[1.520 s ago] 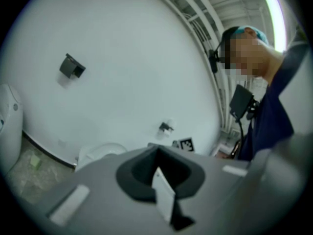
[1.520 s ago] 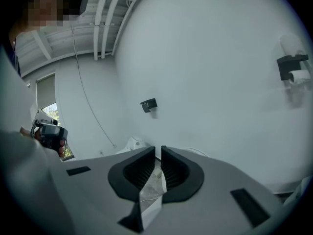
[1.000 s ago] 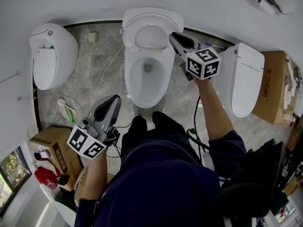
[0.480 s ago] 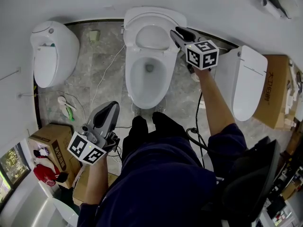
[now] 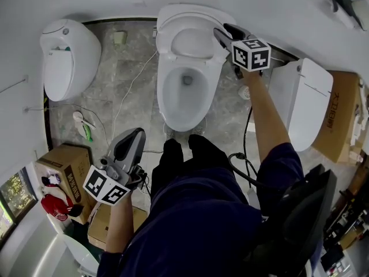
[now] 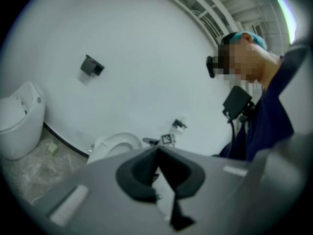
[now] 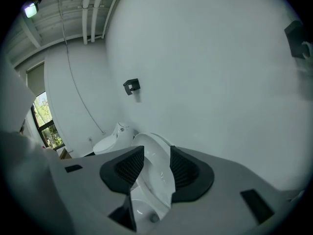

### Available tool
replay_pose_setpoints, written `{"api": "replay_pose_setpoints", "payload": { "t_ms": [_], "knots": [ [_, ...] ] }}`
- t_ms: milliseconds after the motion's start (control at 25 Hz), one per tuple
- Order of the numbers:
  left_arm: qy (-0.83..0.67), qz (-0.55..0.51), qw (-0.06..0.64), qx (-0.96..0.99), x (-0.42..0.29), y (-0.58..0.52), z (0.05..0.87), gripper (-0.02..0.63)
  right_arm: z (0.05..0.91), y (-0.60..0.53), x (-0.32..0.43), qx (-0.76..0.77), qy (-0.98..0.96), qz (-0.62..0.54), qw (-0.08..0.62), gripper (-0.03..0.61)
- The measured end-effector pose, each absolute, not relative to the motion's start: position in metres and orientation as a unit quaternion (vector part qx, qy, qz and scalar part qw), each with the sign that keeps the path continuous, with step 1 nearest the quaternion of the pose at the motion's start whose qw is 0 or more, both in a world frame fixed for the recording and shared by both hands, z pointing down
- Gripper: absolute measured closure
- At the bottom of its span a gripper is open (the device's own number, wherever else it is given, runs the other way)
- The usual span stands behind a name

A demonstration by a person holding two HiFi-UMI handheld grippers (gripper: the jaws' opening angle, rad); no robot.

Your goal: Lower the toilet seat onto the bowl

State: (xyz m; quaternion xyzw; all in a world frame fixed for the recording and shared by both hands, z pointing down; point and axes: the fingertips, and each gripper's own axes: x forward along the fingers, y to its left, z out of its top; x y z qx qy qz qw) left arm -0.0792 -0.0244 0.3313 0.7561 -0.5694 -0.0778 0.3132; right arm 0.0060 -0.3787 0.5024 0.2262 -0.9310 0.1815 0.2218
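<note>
The middle toilet's bowl (image 5: 184, 97) is uncovered, and its white seat and lid (image 5: 193, 42) stand raised against the wall. My right gripper (image 5: 223, 32) is at the raised seat's right edge. In the right gripper view its jaws (image 7: 155, 166) are opening, and the seat's rim (image 7: 151, 151) stands between the two dark pads without being pinched. My left gripper (image 5: 134, 136) hangs low by the person's left side, far from the toilet. It is shut and holds nothing (image 6: 157, 173). Beyond it the same toilet (image 6: 115, 143) shows small.
A second toilet (image 5: 66, 59) stands at the left and a third one (image 5: 302, 105), lid down, at the right. Cardboard boxes lie at the lower left (image 5: 63, 166) and far right (image 5: 343, 114). A cable (image 5: 130, 94) runs across the marble floor. The person's feet (image 5: 184, 149) are before the bowl.
The right gripper has edged up along the raised seat's right side toward the wall. The left gripper has stayed low at the left.
</note>
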Motion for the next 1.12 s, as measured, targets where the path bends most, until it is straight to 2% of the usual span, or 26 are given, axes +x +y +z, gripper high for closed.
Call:
{"api": "replay_pose_setpoints", "payload": {
  "t_ms": [840, 1120],
  "knots": [
    [-0.591, -0.069, 0.339, 0.729, -0.091, -0.012, 0.353, 0.609, 0.551, -0.407, -0.007, 0.235, -0.921, 0.184, 0.250, 0.416],
    [-0.586, -0.070, 0.343, 0.731, -0.093, -0.009, 0.355, 0.609, 0.552, -0.409, -0.007, 0.253, -0.916, 0.189, 0.245, 0.448]
  ]
}}
